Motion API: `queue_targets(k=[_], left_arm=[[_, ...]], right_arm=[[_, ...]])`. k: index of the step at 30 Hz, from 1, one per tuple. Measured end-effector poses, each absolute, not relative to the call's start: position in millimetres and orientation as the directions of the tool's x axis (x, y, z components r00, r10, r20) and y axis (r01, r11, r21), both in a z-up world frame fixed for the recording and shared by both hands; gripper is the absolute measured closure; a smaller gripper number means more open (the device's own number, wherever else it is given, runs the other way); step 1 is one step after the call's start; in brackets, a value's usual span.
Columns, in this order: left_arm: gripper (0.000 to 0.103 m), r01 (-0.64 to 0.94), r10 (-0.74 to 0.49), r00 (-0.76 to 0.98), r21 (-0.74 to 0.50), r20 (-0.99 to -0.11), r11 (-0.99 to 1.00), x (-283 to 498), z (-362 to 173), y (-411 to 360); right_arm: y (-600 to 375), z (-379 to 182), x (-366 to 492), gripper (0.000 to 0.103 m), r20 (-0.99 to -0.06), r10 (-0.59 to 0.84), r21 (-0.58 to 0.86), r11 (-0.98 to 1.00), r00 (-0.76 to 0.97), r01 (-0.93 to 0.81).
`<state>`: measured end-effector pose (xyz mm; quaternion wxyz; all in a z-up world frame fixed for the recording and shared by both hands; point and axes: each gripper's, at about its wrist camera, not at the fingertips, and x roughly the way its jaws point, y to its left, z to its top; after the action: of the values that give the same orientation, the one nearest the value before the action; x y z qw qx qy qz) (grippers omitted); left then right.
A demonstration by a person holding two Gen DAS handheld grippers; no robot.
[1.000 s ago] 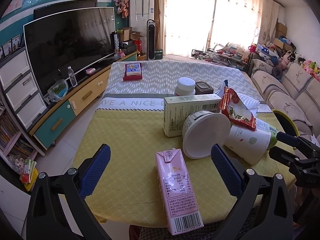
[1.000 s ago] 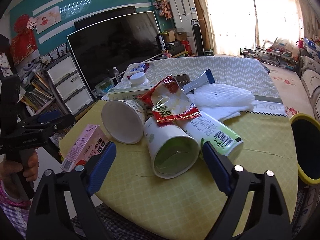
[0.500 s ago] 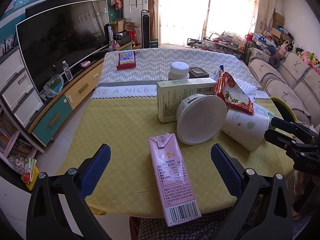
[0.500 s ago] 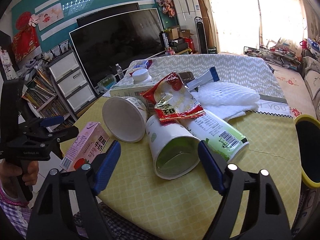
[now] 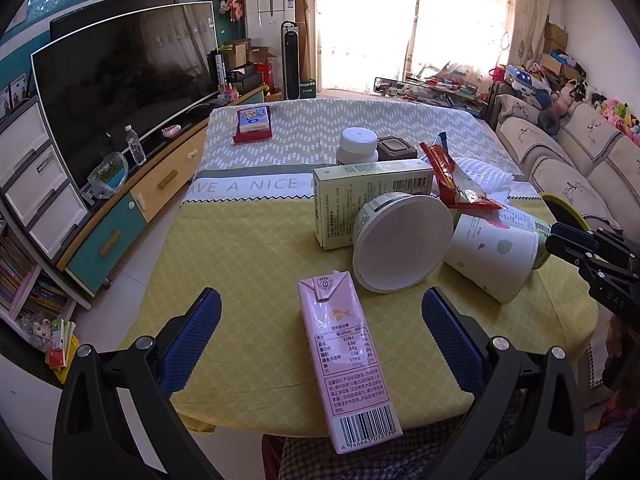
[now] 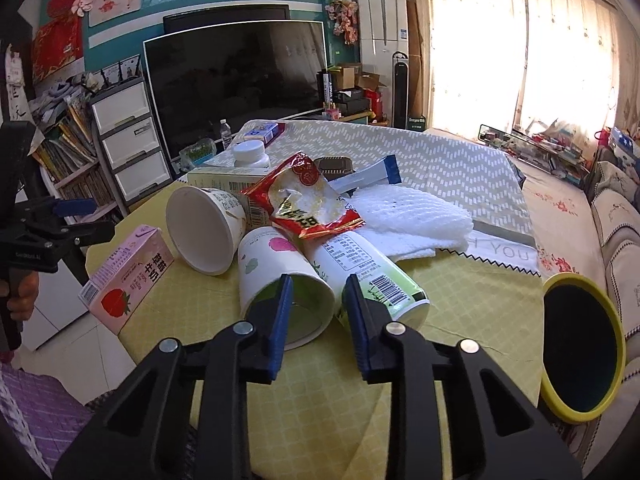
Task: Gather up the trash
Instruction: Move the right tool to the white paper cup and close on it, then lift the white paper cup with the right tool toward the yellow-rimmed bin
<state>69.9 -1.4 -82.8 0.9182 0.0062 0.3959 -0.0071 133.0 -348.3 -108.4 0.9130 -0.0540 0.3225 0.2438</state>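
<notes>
1. Closing my right gripper (image 6: 316, 300) over the rim of the paper cup (image 6: 280, 276) that lies on its side, mouth toward me, at the near edge of the trash pile. One finger sits inside the mouth, the other outside the wall; I cannot tell whether the pads press the rim yet, so I count the cup as not yet gripped.
2. My left gripper (image 5: 320, 328) hangs with its jaws spread wide, empty, over the near end of the pink milk carton (image 5: 346, 356), which lies flat on the yellow tablecloth (image 5: 240, 264) between its fingers and untouched.
3. Pile, left to right in the right wrist view: pink carton, white tub (image 6: 204, 228) on its side, paper cup, green-labelled can (image 6: 372, 276) just beside the cup. A red snack wrapper (image 6: 306, 204) lies on top of cup and can.
4. Step in hand, as I judge it: first pick, the cup.
5. Next move calls for finishing the squeeze on the rim, then lifting gently, since thin paper may buckle and the wrapper may slide off.
6. Yellow-rimmed bin (image 6: 580, 344) stands at the near right, mouth open; likely drop point.
</notes>
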Motion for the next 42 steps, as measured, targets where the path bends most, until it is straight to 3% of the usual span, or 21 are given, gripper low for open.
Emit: queue_targets(k=[8,15,20,24,29,31,42], left_arm=[[0.004,0.027,-0.010,0.670,0.011,-0.742,1.000,76,-86,-9],[0.004,0.033,-0.006,0.659,0.021,-0.752,0.999,81,-88,-14],[0.004,0.039,-0.003,0.656,0.029,-0.755,0.999,84,-89,-17],[0.004,0.040,-0.002,0.653,0.032,-0.758,0.999,87,-90,-19],[0.004,0.046,-0.010,0.652,0.026,-0.758,0.999,89,-88,-21],[0.004,0.050,-0.015,0.652,0.023,-0.758,0.998,89,-88,-22],[0.004,0.047,-0.021,0.663,0.014,-0.748,0.999,89,-87,-16]], right_arm=[[-329,-114,141,0.084,-0.635,0.374,-0.088,0.834,0.676,-0.544],[-317,-127,156,0.092,-0.645,0.408,-0.127,0.777,0.646,-0.617],[-310,-128,145,0.101,-0.570,0.385,-0.210,0.786,0.726,-0.582],[-296,-125,122,0.101,-0.424,0.267,-0.391,0.808,0.865,-0.441],[-272,-127,93,0.101,-0.031,0.062,-0.646,0.760,0.998,-0.067],[-267,-131,99,0.100,0.084,0.005,-0.687,0.725,0.996,0.054],[-258,-128,163,0.101,0.462,-0.049,-0.731,0.544,0.885,0.412]])
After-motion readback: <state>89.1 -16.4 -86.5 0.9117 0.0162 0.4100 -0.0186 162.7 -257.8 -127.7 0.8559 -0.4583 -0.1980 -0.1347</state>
